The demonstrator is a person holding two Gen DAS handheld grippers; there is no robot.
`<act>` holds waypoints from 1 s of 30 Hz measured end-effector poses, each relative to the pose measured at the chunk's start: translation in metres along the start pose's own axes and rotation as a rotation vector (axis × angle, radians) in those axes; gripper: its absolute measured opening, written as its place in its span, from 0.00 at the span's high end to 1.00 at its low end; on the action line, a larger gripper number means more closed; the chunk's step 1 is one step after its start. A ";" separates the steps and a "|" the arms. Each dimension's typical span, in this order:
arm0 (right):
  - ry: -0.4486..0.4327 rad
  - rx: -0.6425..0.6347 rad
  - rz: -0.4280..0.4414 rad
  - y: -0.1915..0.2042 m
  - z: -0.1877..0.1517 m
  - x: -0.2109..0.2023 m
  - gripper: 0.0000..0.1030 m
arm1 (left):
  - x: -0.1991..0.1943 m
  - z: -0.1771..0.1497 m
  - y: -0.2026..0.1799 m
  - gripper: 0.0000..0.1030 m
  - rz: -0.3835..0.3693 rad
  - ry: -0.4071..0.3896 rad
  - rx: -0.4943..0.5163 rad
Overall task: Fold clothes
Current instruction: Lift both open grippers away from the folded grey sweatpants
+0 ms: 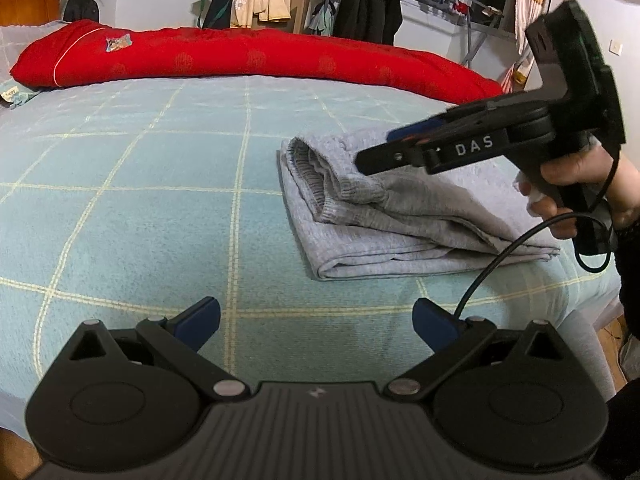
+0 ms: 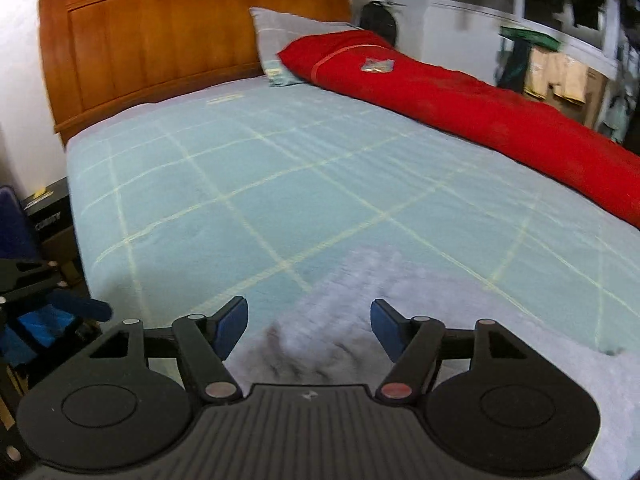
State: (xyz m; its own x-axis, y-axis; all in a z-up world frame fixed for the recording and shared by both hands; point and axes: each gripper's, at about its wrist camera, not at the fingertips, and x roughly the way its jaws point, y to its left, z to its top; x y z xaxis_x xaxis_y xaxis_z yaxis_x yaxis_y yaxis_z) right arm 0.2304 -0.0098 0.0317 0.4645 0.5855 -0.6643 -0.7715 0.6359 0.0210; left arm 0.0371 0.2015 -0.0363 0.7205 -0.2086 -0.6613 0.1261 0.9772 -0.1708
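While jaws gape (both empty), folded gray garment (image 1: 400,216) rests on bed (image 1: 160,184).

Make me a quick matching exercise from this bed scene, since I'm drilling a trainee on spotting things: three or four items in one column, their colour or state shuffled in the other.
Column one:
1. quilt
2. folded garment
3. headboard
4. left gripper

Column two:
A. grey, lying folded on the bed
B. brown wood
C. open, nothing between its pads
D. red, rolled along the bed's far side

Pairs: 1-D, 2-A, 3-B, 4-C
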 end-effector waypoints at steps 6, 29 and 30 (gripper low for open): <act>0.065 0.095 0.008 -0.021 -0.012 0.020 0.40 | -0.007 0.000 0.003 0.01 -0.012 -0.026 -0.042; 0.004 0.074 -0.041 -0.025 -0.041 -0.022 0.41 | -0.013 0.008 -0.005 0.01 -0.003 -0.059 -0.075; 0.002 0.091 -0.080 -0.033 -0.050 -0.034 0.41 | -0.011 0.009 -0.006 0.01 -0.006 -0.058 -0.069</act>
State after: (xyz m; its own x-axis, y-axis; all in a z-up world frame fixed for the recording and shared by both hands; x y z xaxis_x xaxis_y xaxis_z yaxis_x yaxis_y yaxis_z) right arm 0.2185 -0.0759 0.0161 0.5225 0.5300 -0.6679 -0.6891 0.7238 0.0353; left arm 0.0344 0.1982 -0.0212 0.7584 -0.2096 -0.6171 0.0848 0.9705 -0.2255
